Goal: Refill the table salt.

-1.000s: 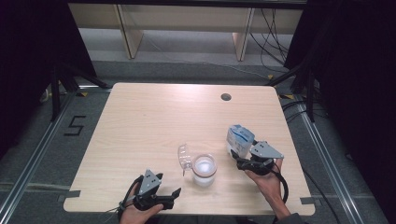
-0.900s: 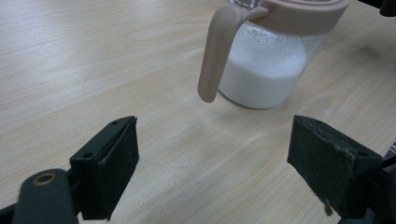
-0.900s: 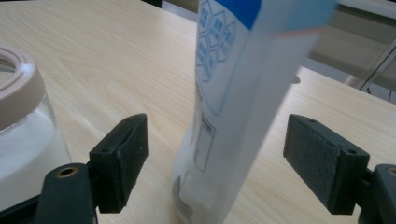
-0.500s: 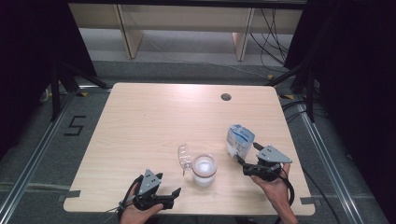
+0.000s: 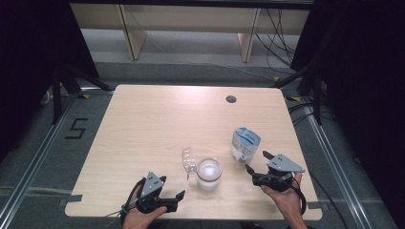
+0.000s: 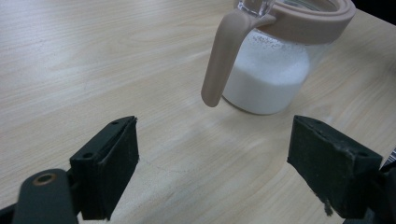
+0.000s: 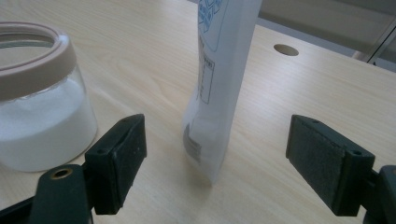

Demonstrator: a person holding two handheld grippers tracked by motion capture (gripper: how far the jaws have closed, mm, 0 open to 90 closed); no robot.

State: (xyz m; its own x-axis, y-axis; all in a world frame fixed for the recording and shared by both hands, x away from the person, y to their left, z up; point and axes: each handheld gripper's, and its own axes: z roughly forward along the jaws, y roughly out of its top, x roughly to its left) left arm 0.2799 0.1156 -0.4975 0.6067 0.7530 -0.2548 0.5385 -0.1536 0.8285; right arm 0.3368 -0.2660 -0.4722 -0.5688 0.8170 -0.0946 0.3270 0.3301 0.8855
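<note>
Near table's right — pouch (image 5: 245, 143) upright.

A clear glass jar (image 5: 209, 172) with a matt plastic rim stands beside a glossy pouch (image 5: 245, 144) on pale wood-grain table (image 5: 157, 124).

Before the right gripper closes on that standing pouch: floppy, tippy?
The pouch looks like thin soft film, so it will likely crumple between the pads. It stands tall on a narrow base, so a sideways nudge could tip it. The right gripper is open and apart from it.
</note>
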